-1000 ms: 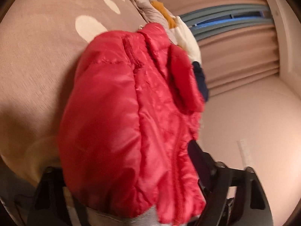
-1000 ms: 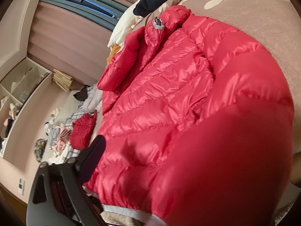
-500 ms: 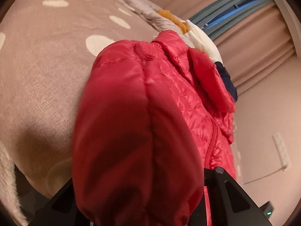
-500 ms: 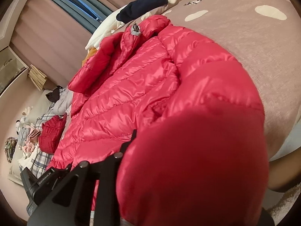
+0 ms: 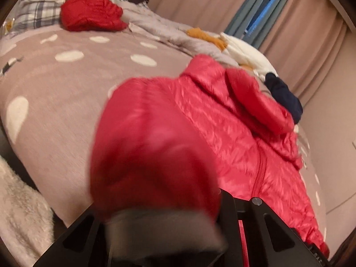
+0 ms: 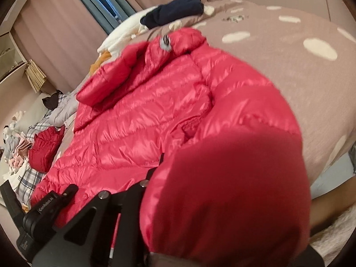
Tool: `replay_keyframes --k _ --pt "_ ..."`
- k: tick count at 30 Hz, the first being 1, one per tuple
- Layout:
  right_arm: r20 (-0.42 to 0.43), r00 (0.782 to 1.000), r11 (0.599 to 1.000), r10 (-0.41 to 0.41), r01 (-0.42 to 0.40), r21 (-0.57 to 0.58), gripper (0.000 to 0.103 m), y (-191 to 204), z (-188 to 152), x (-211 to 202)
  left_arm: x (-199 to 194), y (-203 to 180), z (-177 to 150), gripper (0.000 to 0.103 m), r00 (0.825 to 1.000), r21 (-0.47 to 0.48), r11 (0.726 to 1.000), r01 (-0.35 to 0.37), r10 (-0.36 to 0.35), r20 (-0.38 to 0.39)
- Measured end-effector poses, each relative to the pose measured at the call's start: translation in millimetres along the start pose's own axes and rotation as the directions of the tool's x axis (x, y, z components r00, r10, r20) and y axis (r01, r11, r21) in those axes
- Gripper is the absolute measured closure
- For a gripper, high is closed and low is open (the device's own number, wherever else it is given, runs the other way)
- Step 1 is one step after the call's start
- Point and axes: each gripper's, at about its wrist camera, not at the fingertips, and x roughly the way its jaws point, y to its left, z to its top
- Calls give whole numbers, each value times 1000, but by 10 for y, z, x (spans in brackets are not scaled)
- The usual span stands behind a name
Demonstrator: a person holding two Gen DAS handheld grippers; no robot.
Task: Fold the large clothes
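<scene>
A red puffer jacket (image 5: pixel 240 138) is spread out on a taupe bedspread with cream spots (image 5: pixel 57 93), collar at the far end. Its near hem corners are bunched up right against both cameras. The left gripper (image 5: pixel 164 229) has just been closing and is clamped on the grey-trimmed hem. The right gripper (image 6: pixel 151 218) is pinched tight on the other corner. A second, darker red jacket (image 5: pixel 91 13) is dumped at the far left.
</scene>
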Motion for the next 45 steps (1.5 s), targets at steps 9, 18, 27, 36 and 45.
replay_keyframes --k 9,18,27,36,45 --pt "102 992 998 70 -70 -4 91 90 203 -348 -374 62 -50 80 999 12 1000 16 -17 44" --pt "118 985 992 125 -125 -6 91 113 307 -582 -638 -26 109 81 990 42 993 112 -115 82" --pt "160 966 979 201 -201 -18 90 171 445 -862 -885 -53 214 81 973 52 980 194 -199 120" --pt "207 941 963 268 -264 -46 88 189 553 -1084 -1132 -134 248 81 958 99 970 223 -236 162" --pt "230 933 961 275 -264 -77 88 180 549 -1224 -1254 -206 270 81 956 141 969 202 -227 187"
